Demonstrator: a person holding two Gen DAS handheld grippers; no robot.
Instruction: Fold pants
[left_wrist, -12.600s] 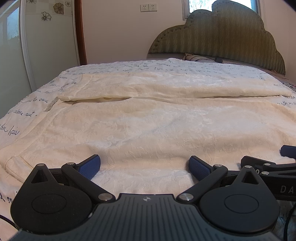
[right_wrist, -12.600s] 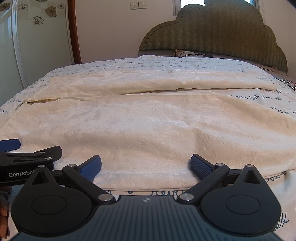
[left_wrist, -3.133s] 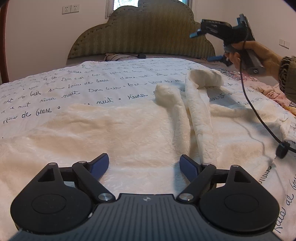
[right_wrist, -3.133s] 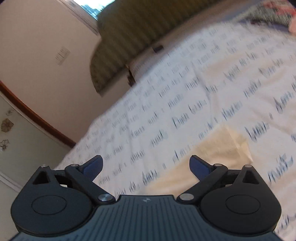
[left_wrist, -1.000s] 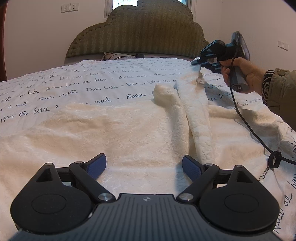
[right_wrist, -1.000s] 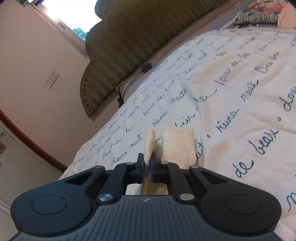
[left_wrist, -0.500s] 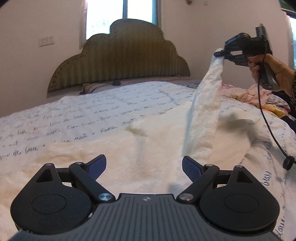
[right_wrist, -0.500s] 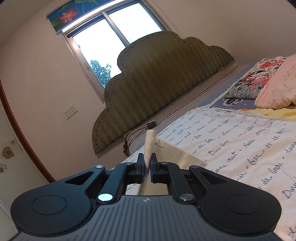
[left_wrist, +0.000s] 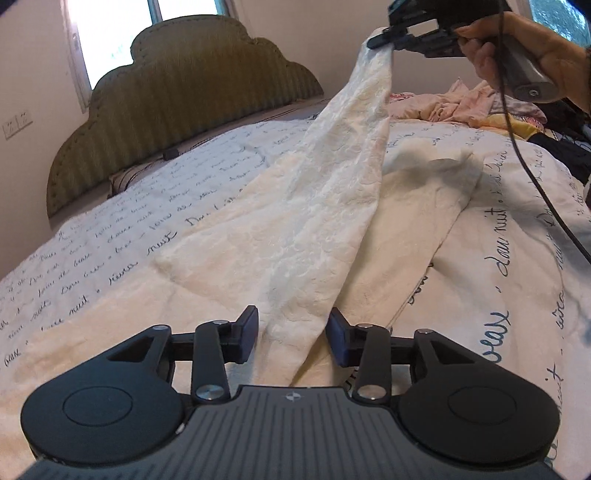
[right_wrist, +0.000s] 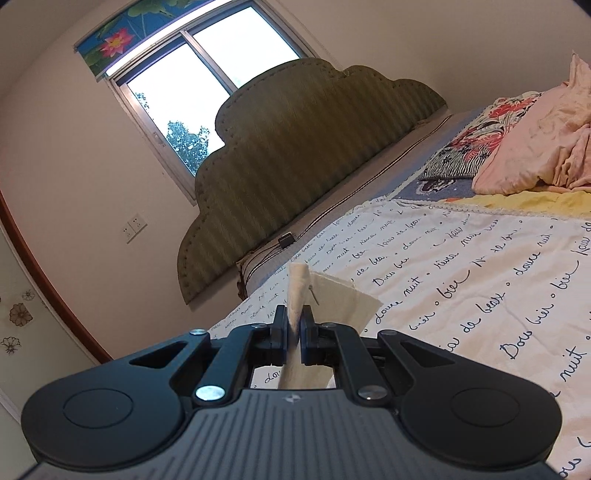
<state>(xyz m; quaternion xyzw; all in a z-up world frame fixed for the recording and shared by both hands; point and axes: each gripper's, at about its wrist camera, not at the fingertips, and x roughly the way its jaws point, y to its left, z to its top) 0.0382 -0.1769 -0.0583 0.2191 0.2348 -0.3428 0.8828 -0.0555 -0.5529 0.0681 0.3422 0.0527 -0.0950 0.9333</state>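
Cream textured pants lie on the bed. One leg is lifted into a taut strip that runs from my left gripper up to my right gripper at the top right. My right gripper is shut on the leg's hem, held high above the bed. My left gripper is open, partly narrowed, with its blue pads on either side of the lower part of the strip, not pinching it. The other leg lies flat to the right.
The bed has a white cover with black script and a green scalloped headboard. Pink and floral bedding is piled at the right. The right gripper's cable hangs over the bed. A window is behind the headboard.
My right gripper has lifted the pant leg higher and pulled it taut. My left gripper has moved to the strip and its jaws have narrowed around it.
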